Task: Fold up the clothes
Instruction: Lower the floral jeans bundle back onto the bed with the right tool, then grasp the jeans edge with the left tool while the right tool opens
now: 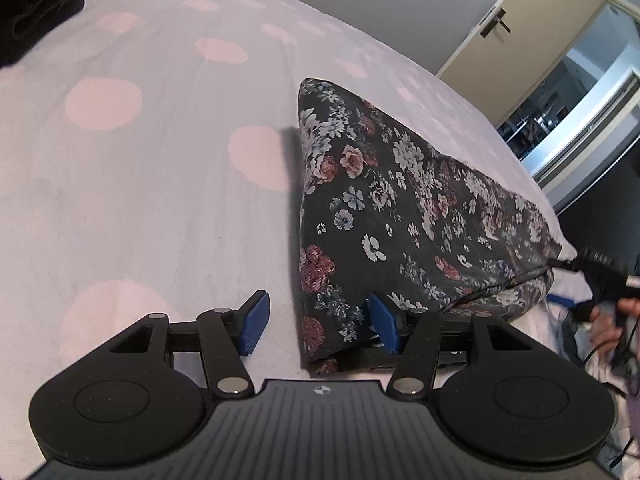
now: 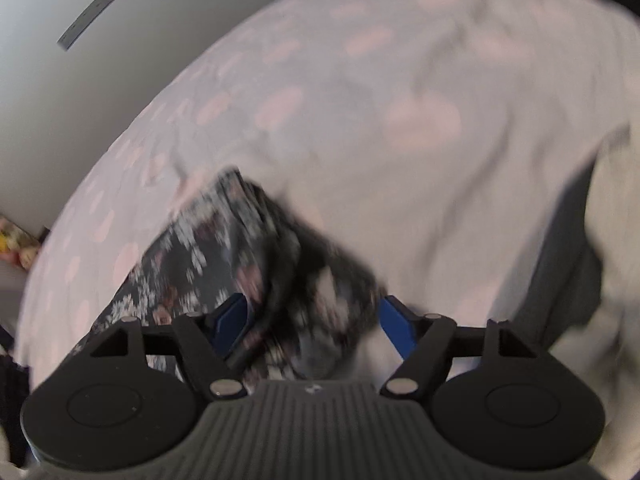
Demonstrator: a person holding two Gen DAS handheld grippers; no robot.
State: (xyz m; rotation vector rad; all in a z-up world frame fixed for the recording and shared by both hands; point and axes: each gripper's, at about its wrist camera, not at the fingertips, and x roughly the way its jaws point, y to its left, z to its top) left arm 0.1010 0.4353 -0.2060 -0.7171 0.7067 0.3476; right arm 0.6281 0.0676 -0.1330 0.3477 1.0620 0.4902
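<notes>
A dark floral garment (image 1: 384, 216) lies folded into a long strip on the bed (image 1: 140, 180). My left gripper (image 1: 318, 326) is open at the strip's near left corner; the corner sits between the two blue pads, and the right pad (image 1: 384, 326) is tucked against the cloth. In the blurred right wrist view, the garment's other end (image 2: 256, 264) lies between the blue pads of my open right gripper (image 2: 316, 330), with cloth bunched between them. The right gripper and the hand holding it (image 1: 608, 292) show at the strip's far right end in the left wrist view.
The bed has a white cover with pink dots (image 2: 400, 100). A dark cloth heap (image 1: 36, 4) sits at its far left corner. A cream door (image 1: 532, 36) and a mirror or window (image 1: 580, 120) stand beyond the bed. A grey wall (image 2: 80, 40) is behind.
</notes>
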